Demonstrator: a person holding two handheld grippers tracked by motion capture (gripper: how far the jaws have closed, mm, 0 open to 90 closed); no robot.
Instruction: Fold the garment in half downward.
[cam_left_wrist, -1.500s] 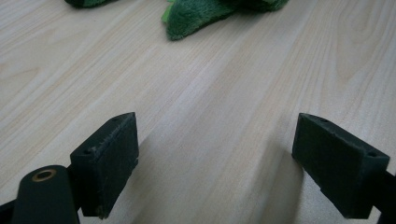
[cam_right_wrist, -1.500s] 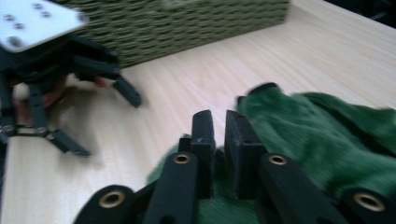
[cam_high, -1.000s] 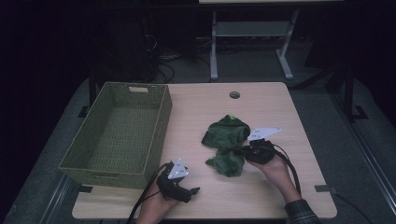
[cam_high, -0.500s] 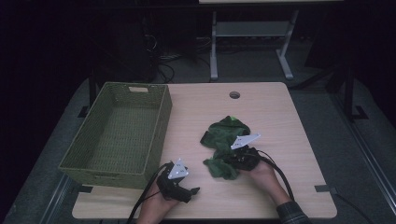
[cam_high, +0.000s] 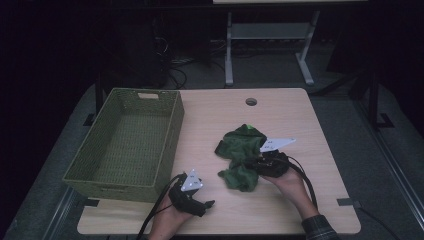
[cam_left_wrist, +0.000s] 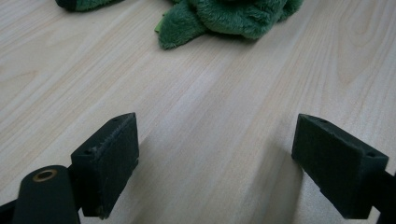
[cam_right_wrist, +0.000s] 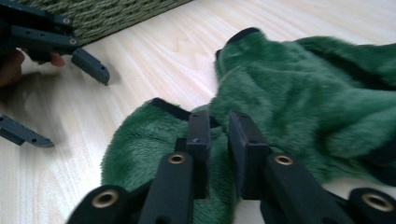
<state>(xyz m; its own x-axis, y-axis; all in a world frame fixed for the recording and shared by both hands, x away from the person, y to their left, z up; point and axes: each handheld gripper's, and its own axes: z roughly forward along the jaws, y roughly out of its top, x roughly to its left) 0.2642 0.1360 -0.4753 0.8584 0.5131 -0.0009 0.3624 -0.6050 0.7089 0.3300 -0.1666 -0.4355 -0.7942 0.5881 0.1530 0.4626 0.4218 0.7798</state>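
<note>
A crumpled green plush cloth (cam_high: 242, 150) lies right of the table's middle. My right gripper (cam_high: 248, 163) rests over its near fold, pointing left. In the right gripper view the jaws (cam_right_wrist: 218, 122) stand a narrow gap apart over the plush (cam_right_wrist: 303, 93). They have just been opening, and I see no fold pinched between the pads. My left gripper (cam_high: 207, 205) lies at the front edge, open wide (cam_left_wrist: 217, 140) over bare wood, with the cloth (cam_left_wrist: 224, 14) a short way beyond it. It also appears open in the right gripper view (cam_right_wrist: 60, 100).
A green woven basket (cam_high: 172, 135), with nothing in it, stands on the left half of the wooden table (cam_high: 280, 115); its wall (cam_right_wrist: 116, 14) is close behind the left gripper. A cable hole (cam_high: 251, 101) sits near the far edge. Bare wood lies between cloth and basket.
My right gripper has moved left from the cloth's right side onto its near fold. The cloth has shifted slightly. The left gripper has stayed put.
</note>
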